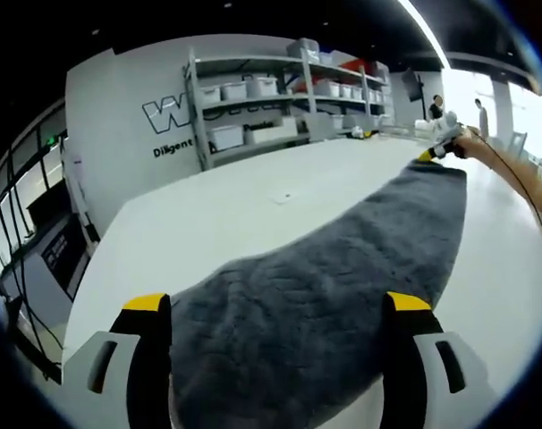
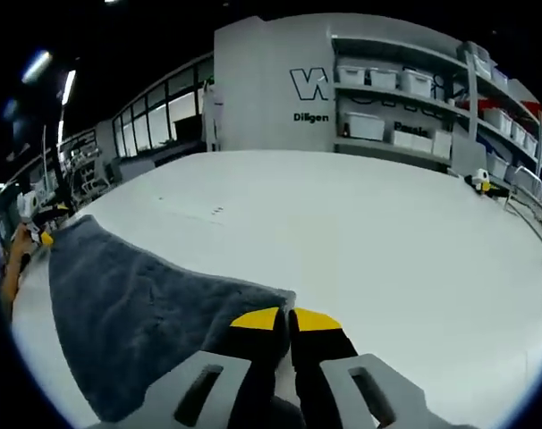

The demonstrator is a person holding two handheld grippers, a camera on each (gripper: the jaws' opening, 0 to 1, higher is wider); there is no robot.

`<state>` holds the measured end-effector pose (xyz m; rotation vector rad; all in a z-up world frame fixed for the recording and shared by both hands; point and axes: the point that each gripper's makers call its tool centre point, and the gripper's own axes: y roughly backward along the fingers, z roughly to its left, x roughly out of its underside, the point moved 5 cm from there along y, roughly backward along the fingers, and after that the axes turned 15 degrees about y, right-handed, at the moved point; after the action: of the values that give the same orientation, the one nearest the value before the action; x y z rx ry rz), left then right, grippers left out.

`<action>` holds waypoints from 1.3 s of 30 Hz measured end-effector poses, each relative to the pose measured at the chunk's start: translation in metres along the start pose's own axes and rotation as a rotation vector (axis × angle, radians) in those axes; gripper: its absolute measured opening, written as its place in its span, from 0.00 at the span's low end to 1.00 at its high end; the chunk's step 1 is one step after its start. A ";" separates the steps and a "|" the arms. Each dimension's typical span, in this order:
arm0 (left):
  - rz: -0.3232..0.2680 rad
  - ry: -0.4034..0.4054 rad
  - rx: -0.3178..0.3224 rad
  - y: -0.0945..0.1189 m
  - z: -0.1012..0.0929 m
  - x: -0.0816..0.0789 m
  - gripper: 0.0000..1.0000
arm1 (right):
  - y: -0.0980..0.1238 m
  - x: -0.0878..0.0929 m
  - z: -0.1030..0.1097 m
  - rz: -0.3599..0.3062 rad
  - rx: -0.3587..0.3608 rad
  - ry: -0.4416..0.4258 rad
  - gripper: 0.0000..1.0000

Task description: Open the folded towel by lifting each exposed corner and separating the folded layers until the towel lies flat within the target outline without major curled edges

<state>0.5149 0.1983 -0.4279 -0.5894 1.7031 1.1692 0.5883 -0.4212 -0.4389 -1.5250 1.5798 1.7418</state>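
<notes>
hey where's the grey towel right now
The towel lies on the white table, stretched between the grippers: the right gripper pinches one corner, and the other end sits between the left gripper's open jaws.

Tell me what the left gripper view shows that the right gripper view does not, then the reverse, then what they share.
Left gripper view alone: its own jaws spread wide, the left gripper open over the grey towel; two people standing at the far right.

Right gripper view alone: the right gripper with jaws pressed together on a towel corner; a row of windows on the left wall.

Both: the towel stretched along the white table, the other gripper at its far end, and the shelving with bins beside the lettered wall.
</notes>
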 end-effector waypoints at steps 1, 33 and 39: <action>-0.003 -0.001 0.002 0.000 -0.001 -0.001 0.96 | 0.004 -0.003 0.000 -0.013 0.003 0.006 0.00; -0.094 0.068 0.035 0.019 0.003 -0.018 0.95 | 0.190 -0.044 0.117 -0.421 -0.141 0.482 0.00; -0.103 0.071 0.043 0.021 0.003 -0.020 0.95 | 0.206 -0.026 0.149 -0.440 -0.212 0.545 0.00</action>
<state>0.5083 0.2072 -0.4008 -0.6905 1.7321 1.0478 0.3624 -0.3499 -0.3424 -2.3876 1.1477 1.3425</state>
